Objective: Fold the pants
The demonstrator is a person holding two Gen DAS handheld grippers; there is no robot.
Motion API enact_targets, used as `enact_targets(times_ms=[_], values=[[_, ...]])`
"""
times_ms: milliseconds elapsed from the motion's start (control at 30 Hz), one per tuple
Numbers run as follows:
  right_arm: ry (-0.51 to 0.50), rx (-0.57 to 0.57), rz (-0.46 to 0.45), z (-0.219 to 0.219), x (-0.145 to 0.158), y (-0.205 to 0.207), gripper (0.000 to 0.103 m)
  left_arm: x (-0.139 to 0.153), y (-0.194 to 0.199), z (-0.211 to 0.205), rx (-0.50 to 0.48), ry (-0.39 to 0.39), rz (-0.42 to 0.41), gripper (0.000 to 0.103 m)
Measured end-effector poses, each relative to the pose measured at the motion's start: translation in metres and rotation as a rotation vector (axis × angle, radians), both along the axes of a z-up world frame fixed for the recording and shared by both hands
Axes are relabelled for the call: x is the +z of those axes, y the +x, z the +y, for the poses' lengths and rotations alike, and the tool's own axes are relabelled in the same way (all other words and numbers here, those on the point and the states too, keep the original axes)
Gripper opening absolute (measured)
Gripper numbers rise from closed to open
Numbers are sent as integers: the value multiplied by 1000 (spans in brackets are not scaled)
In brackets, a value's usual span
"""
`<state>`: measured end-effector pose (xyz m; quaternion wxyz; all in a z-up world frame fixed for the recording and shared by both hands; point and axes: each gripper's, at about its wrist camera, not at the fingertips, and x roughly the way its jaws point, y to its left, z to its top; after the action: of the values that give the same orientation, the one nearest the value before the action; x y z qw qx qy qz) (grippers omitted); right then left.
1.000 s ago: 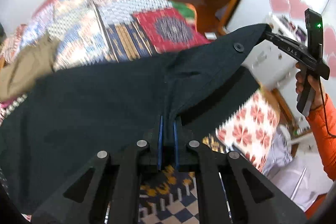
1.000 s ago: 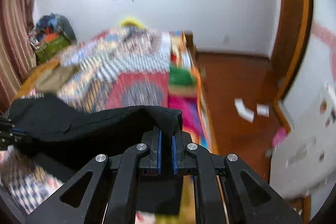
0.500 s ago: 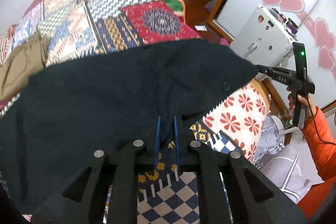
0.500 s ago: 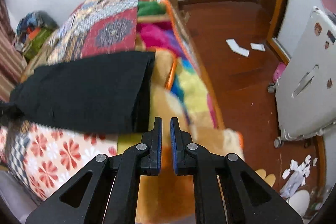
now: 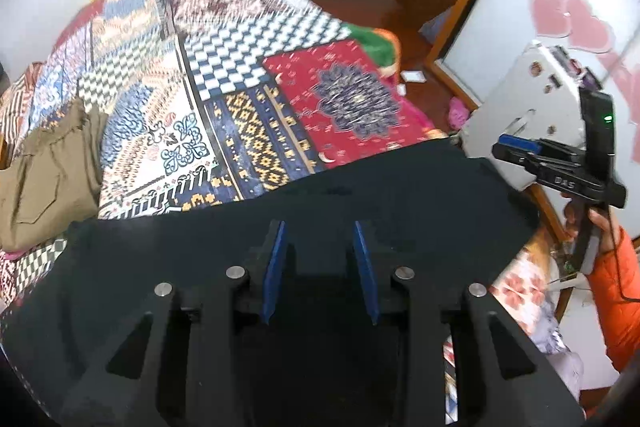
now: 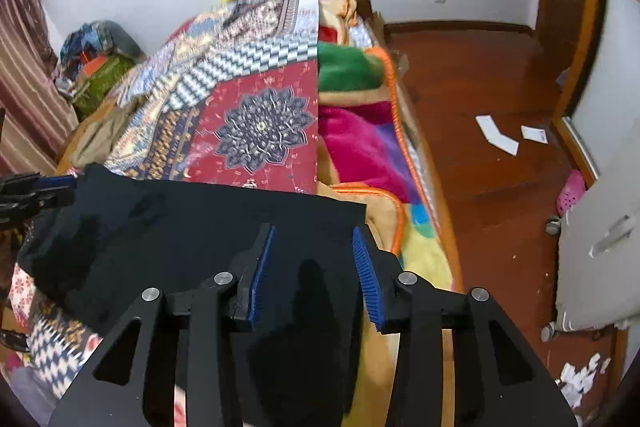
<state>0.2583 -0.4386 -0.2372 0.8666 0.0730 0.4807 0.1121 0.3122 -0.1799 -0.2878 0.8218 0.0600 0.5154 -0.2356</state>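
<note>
the black pants (image 5: pixel 384 195) lie spread flat across the near end of the bed, on the patchwork quilt (image 5: pixel 224 75), with one straight edge running close to the quilt's red panel and a corner near the bright fleece blanket (image 6: pixel 360 147) at the bed's side. the left gripper (image 5: pixel 320 239) hangs over the dark cloth with its jaws partly apart; they have just been opening, and the blue pads (image 5: pixel 276 267) press on nothing, the cloth lying below them rather than pinched. the right gripper (image 6: pixel 314 239) is the same: jaws part open, just opened, empty, above the pants' edge. in the left view the right gripper shows off to the side, held by a hand (image 5: pixel 588 223) in an orange sleeve (image 5: pixel 618 291). a tan garment (image 5: pixel 44 171) lies crumpled on the quilt, well apart from the pants. white paper scraps (image 6: pixel 496 135) lie on the wooden floor (image 6: pixel 480 87).
</note>
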Motion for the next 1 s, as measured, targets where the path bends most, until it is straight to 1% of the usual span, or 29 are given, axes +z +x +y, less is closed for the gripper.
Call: enact_targets(times_ms=[133, 167, 200, 233, 300, 367, 500, 567, 667, 767, 900, 1000], values=[[-33, 20, 105, 5, -29, 27, 36, -38, 22, -4, -1, 34, 72, 34], [-43, 25, 126, 3, -33, 30, 40, -44, 24, -4, 2, 46, 85, 34], [-52, 30, 151, 3, -40, 35, 45, -52, 27, -3, 6, 59, 100, 34], [-60, 33, 182, 3, -49, 39, 47, -60, 29, -1, 14, 68, 117, 34], [-44, 42, 197, 0, -55, 40, 48, -70, 31, 5, 29, 56, 141, 34], [-26, 41, 175, -2, -55, 38, 47, -70, 30, 7, 33, 45, 135, 34], [-17, 31, 137, -3, -51, 35, 30, -71, 24, 0, 18, 100, 97, 35], [-17, 32, 126, -2, -50, 32, 26, -71, 20, -4, 11, 124, 77, 35], [-64, 41, 85, 5, -44, 27, 19, -73, 23, -3, 20, 119, 78, 35], [-116, 33, 34, 8, -35, 27, 18, -72, 23, 0, 36, 113, 78, 35], [-144, 7, -38, 6, -20, 23, 16, -71, 21, 1, 44, 118, 69, 35], [-172, 11, -73, 12, -12, 23, 16, -70, 21, 0, 46, 126, 63, 36]])
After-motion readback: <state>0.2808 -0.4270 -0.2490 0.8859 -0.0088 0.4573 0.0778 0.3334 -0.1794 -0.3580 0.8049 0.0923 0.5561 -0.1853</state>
